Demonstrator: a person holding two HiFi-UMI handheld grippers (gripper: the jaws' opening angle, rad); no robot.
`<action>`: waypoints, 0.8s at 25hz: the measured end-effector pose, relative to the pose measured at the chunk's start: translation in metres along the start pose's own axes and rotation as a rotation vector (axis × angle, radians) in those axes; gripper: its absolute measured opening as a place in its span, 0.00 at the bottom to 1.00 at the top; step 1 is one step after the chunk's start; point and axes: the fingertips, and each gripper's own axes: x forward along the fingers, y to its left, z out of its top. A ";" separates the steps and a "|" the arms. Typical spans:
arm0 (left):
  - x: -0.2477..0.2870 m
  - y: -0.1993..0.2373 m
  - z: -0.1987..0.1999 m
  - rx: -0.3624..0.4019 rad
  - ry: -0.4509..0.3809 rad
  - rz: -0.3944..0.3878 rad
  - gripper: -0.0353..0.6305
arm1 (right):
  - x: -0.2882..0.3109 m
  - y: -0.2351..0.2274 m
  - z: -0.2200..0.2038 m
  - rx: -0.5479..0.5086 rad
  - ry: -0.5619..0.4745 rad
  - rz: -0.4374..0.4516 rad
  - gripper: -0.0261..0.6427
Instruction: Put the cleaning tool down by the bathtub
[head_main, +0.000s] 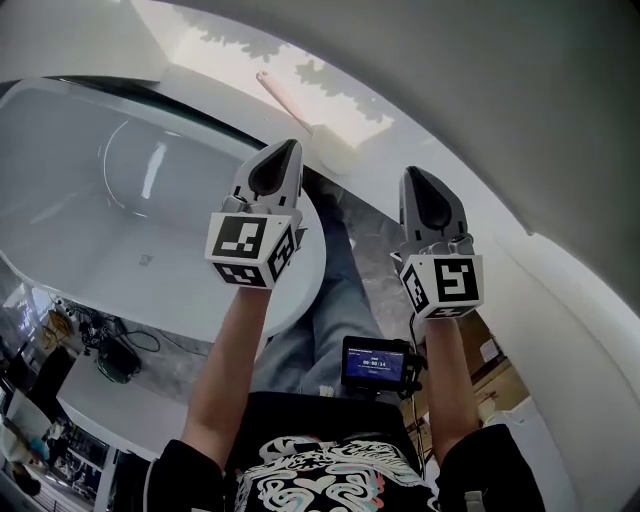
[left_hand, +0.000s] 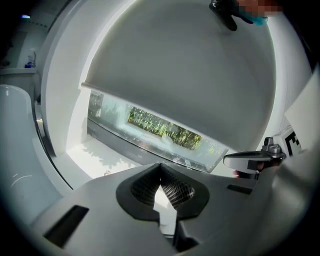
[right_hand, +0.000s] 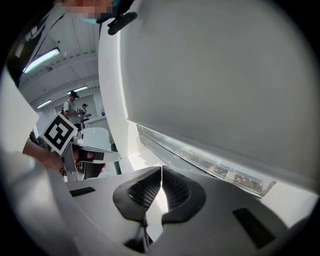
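Observation:
The cleaning tool, a thin pink handle with a white head, lies on the white sill behind the bathtub, and nothing holds it. My left gripper is up in the air in front of the tool, its jaws shut and empty. In the left gripper view the left gripper has its mesh pads meeting. My right gripper is raised beside it on the right, also shut with nothing between its pads. The right gripper view shows the right gripper closed the same way.
A grey roller blind hangs over the window above the sill. A small screen device sits at the person's waist. Cluttered shelves lie at the lower left, beyond the tub's near rim. Other people stand far off.

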 end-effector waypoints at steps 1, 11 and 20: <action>-0.005 -0.002 0.005 0.013 -0.011 -0.005 0.08 | -0.003 0.002 0.004 -0.008 -0.006 -0.002 0.08; -0.071 -0.025 0.048 0.122 -0.091 -0.005 0.08 | -0.056 0.022 0.050 -0.038 -0.075 -0.035 0.08; -0.131 -0.051 0.107 0.200 -0.171 -0.013 0.08 | -0.109 0.035 0.102 -0.072 -0.154 -0.098 0.08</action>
